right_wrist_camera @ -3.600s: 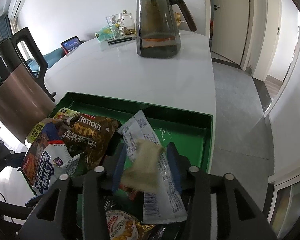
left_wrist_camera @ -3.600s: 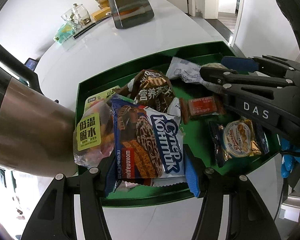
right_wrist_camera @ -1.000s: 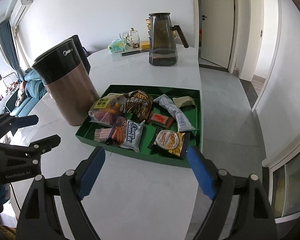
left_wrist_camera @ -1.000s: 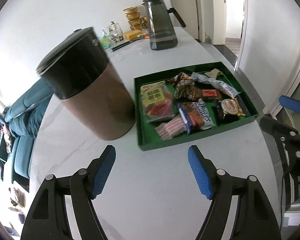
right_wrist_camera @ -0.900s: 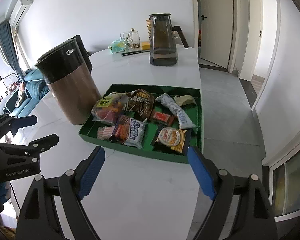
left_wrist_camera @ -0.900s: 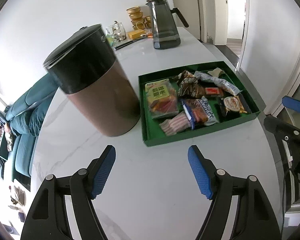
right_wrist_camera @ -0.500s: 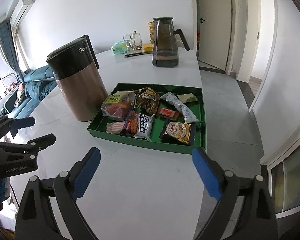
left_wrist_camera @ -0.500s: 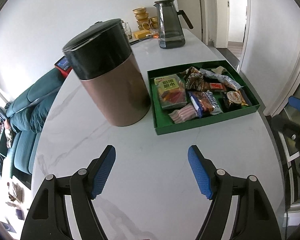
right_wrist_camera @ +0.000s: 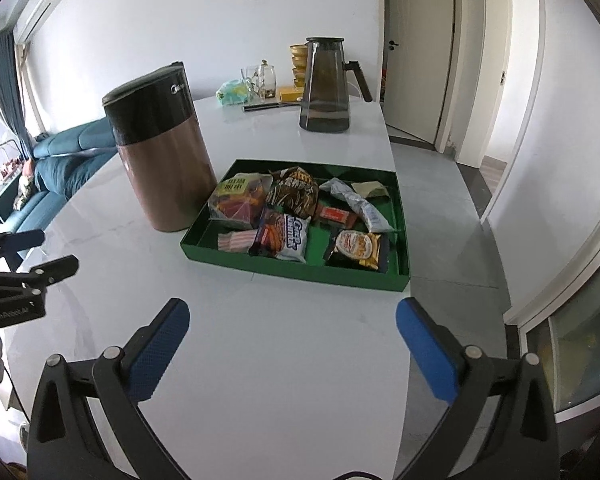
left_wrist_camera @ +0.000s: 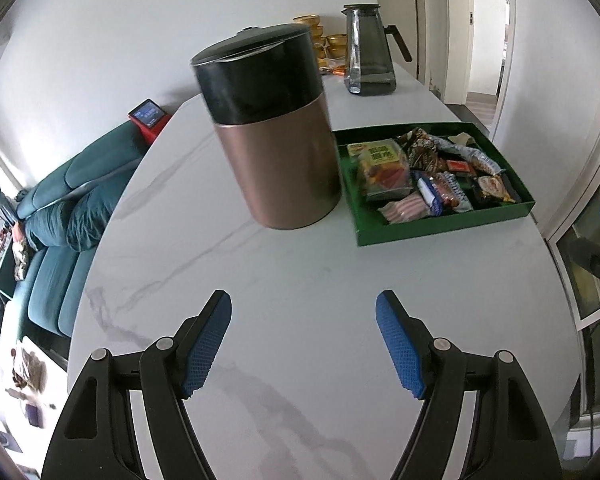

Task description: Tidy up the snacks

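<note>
A green tray (right_wrist_camera: 292, 270) sits on the white marble table and holds several snack packs: a blue and white wafer pack (right_wrist_camera: 286, 237), a brown bag (right_wrist_camera: 294, 192), a clear bag of colourful sweets (right_wrist_camera: 240, 200), a round cookie pack (right_wrist_camera: 356, 246). The tray also shows in the left wrist view (left_wrist_camera: 440, 229). My left gripper (left_wrist_camera: 304, 344) is open and empty, well back from the tray over bare table. My right gripper (right_wrist_camera: 292, 344) is open and empty, in front of the tray's near wall.
A tall copper and black canister (right_wrist_camera: 162, 164) stands just left of the tray. A dark glass pitcher (right_wrist_camera: 326, 88) and small glassware (right_wrist_camera: 260, 80) stand at the table's far end. The table edge drops to grey floor on the right. A teal sofa (left_wrist_camera: 60, 208) lies left.
Both grippers have let go of snacks in the tray, opened, and pulled back and up, away from it. The tray now looks smaller and farther off.
</note>
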Demonstrator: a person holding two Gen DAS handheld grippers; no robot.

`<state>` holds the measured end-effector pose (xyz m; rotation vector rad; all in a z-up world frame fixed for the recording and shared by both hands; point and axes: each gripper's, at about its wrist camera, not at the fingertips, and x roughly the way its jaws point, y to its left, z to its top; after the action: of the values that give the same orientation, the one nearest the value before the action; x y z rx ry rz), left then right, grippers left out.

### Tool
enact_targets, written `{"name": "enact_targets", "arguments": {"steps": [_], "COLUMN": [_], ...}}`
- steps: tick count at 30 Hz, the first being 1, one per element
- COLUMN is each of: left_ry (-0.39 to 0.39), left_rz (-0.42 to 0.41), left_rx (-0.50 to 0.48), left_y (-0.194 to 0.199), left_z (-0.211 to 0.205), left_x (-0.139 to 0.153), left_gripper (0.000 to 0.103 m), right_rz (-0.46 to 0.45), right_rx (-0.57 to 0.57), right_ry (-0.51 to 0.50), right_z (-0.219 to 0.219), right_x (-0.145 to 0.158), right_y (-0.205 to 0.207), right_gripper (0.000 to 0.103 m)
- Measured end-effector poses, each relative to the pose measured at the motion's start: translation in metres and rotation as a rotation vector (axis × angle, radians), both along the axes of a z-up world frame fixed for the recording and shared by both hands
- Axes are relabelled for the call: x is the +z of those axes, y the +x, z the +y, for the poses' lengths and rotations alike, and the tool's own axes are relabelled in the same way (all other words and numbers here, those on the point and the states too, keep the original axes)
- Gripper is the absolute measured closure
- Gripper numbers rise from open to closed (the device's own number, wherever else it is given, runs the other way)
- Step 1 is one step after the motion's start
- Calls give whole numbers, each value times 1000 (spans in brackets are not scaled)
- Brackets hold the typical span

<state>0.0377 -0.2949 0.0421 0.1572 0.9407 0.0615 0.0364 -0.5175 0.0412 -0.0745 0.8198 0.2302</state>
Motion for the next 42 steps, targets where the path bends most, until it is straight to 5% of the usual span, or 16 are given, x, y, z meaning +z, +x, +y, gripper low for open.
{"name": "enact_targets", "arguments": {"steps": [17, 42], "left_ry": [-26, -72], "left_rz": [18, 14], "left_rx": [45, -84], "left_y": [-20, 14], "left_z": [60, 80], "left_x": [-15, -11], "left_gripper": [33, 33], "right_rz": [49, 21], "right_rx": [-11, -113], "right_ry": [-8, -27], "right_z": [31, 44], "right_x": [-13, 5], "right_y": [-19, -8], "right_gripper": [0, 0]}}
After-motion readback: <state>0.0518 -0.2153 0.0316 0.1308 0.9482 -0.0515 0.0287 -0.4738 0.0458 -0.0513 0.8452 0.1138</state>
